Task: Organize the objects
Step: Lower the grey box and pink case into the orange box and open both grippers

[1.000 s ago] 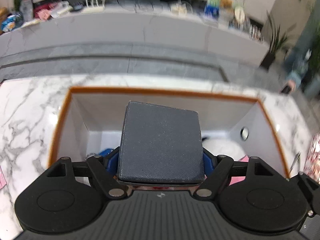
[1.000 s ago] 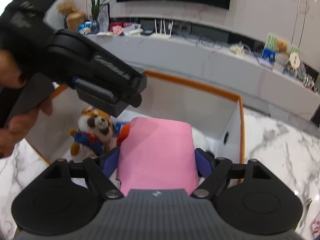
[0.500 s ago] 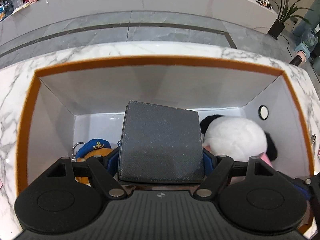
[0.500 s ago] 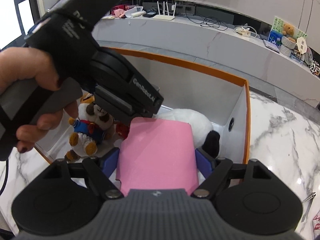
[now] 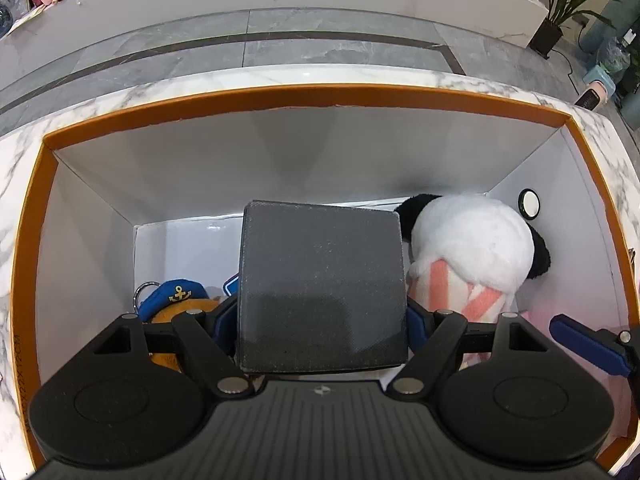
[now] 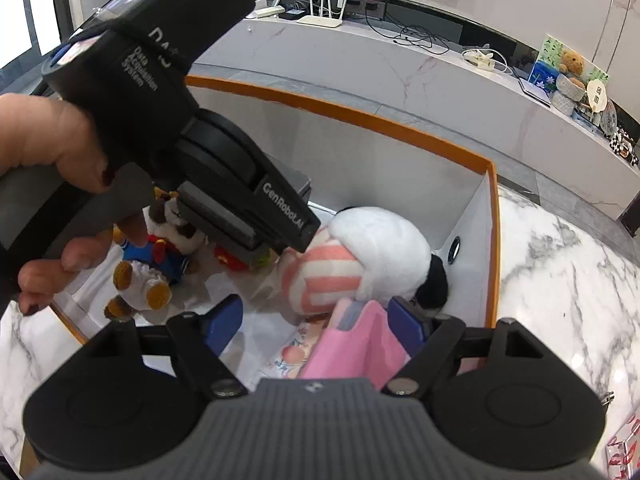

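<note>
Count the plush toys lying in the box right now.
2. A panda plush lies toward the box's right side; a brown-and-white plush in blue lies at its left. The left gripper may hide others.

A white marble table [image 5: 24, 168] with grey veins carries a large open box [image 5: 280, 98]. The box has an orange rim and white inner walls, and it covers most of the tabletop in view. Bare marble shows on both sides of the box and along its far edge. At the near right corner of the table, a red and white patterned item [image 6: 624, 446] lies partly in view.
</note>
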A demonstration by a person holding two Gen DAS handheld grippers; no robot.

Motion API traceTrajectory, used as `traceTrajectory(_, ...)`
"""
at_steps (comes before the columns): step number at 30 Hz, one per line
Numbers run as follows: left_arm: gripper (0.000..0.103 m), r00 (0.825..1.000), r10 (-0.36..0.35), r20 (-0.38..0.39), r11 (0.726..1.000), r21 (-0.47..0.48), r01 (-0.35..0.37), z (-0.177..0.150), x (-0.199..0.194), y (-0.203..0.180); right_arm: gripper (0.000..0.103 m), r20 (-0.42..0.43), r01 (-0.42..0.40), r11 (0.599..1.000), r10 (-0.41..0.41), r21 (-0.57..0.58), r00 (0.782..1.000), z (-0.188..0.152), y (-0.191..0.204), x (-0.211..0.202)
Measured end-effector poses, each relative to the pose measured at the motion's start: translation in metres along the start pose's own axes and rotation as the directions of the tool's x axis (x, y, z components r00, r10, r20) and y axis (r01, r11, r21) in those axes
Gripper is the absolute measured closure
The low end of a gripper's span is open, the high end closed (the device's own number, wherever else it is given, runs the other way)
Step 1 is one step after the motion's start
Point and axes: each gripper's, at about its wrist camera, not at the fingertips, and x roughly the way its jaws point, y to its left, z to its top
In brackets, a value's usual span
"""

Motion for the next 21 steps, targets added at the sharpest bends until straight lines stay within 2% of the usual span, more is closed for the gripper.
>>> traceTrajectory(9,0.012,0.999,-0.028,-0.016,0.999,0.021,0.028,0.004,-0.005,0.004,0.023,0.012,0.008,1.000,-0.008,-0.013,1.000,0.001,0.001,-0.001)
traceTrajectory(16,0.012,0.997,-0.072,0.015,0.997,0.010,0.072,0.002,-0.026,0.003,0.021,0.036,0.006,1.000,-0.005,-0.028,0.999,0.003,0.005,-0.007)
traceTrajectory(18,0.012,0.998,-0.069,0.016,0.997,0.020,0.069,0.001,-0.030,0.002,0.017,0.041,0.009,1.000,-0.007,-0.028,0.999,0.003,0.005,-0.009)
traceTrajectory(21,0.012,0.997,-0.072,0.026,0.997,0.040,0.071,-0.002,-0.035,0.000,0.017,0.051,0.012,1.000,-0.011,-0.027,0.999,0.004,0.004,-0.013)
